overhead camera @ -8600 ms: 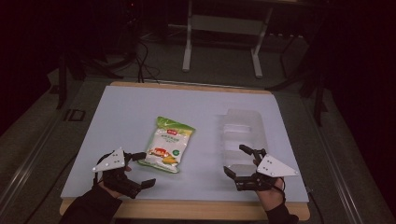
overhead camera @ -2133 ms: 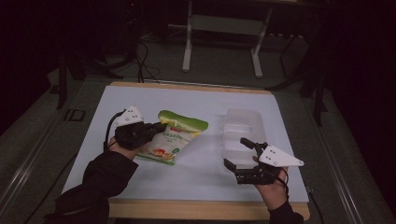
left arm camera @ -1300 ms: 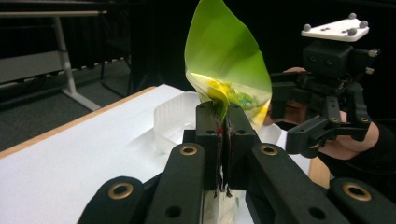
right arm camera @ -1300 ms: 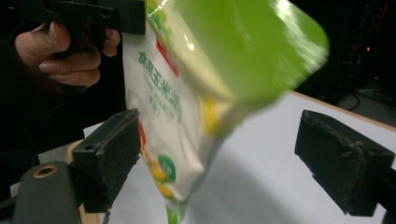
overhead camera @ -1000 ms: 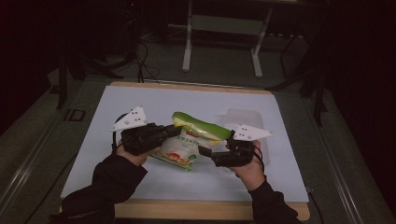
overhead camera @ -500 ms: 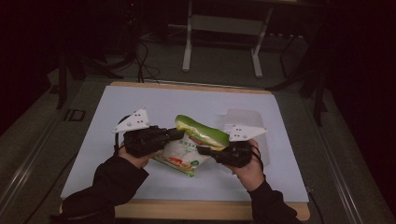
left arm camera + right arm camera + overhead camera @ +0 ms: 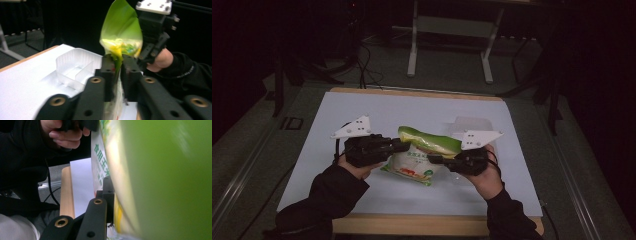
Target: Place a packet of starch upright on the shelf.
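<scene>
- The snack bag [image 7: 422,157] is lifted above the white table [image 7: 362,107], near its front middle, and it hangs between the two grippers with its green top edge up.
- The left hand-held gripper [image 7: 399,145] has its jaws nearly closed on the left end of the bag's top seam; in the left gripper view the thin film [image 7: 117,60] is pinched between the two black jaws.
- The right hand-held gripper [image 7: 434,159] grips the other side of the bag; in the right gripper view one jaw presses flat against the printed film [image 7: 100,170], the other jaw is hidden behind the bag.
- I judge the bag to be light, soft and a little slippery. Its film bends easily and the content may be fragile, so the flat sealed edges are the best places to hold, not the puffed middle.
- A clear plastic tray [image 7: 75,68] with dividers stands on the table just behind the bag. Its compartments look empty.
</scene>
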`<state>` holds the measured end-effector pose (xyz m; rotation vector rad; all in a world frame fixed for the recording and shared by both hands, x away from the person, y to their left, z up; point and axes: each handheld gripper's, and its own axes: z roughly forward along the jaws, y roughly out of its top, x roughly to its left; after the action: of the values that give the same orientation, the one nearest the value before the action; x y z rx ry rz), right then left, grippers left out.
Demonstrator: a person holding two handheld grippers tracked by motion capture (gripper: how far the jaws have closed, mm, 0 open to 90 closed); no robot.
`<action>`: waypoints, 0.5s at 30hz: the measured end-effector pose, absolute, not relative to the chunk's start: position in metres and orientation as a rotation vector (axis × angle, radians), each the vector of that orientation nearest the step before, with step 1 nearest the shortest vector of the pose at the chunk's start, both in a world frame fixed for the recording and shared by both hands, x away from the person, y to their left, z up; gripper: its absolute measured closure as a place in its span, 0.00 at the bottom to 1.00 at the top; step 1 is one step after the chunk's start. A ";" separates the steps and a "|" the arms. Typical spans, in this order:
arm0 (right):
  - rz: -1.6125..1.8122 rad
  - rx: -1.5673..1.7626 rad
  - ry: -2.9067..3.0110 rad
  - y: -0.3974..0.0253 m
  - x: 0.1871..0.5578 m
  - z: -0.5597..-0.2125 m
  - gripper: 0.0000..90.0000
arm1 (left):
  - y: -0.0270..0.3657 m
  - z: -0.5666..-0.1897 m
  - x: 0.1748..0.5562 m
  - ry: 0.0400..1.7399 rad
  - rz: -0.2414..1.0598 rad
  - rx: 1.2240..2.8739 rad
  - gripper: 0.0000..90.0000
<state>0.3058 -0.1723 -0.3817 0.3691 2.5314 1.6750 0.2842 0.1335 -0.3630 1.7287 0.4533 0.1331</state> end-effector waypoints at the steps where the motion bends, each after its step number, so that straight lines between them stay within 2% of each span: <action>1: 1.682 0.367 2.532 -0.174 0.307 -0.380 0.93 | 0.133 -0.363 0.284 0.445 0.128 1.728 0.82; 3: 1.663 0.352 2.536 -0.177 0.308 -0.376 0.93 | 0.134 -0.365 0.282 0.426 0.137 1.733 0.72; 4: 1.664 0.350 2.534 -0.179 0.309 -0.374 0.93 | 0.134 -0.366 0.282 0.421 0.149 1.728 0.62; 11: 1.665 0.357 2.453 -0.200 0.316 -0.356 0.92 | 0.147 -0.375 0.283 0.430 0.109 1.713 0.21; 13: 1.665 0.361 2.443 -0.204 0.318 -0.353 0.92 | 0.148 -0.376 0.284 0.433 0.101 1.712 0.16; 15: 1.667 0.371 2.428 -0.211 0.321 -0.347 0.92 | 0.150 -0.380 0.283 0.438 0.109 1.726 0.16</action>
<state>0.3214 -0.2110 -0.3474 0.3706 2.4282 1.6667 0.2835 0.1500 -0.3805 1.7262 0.4384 0.1087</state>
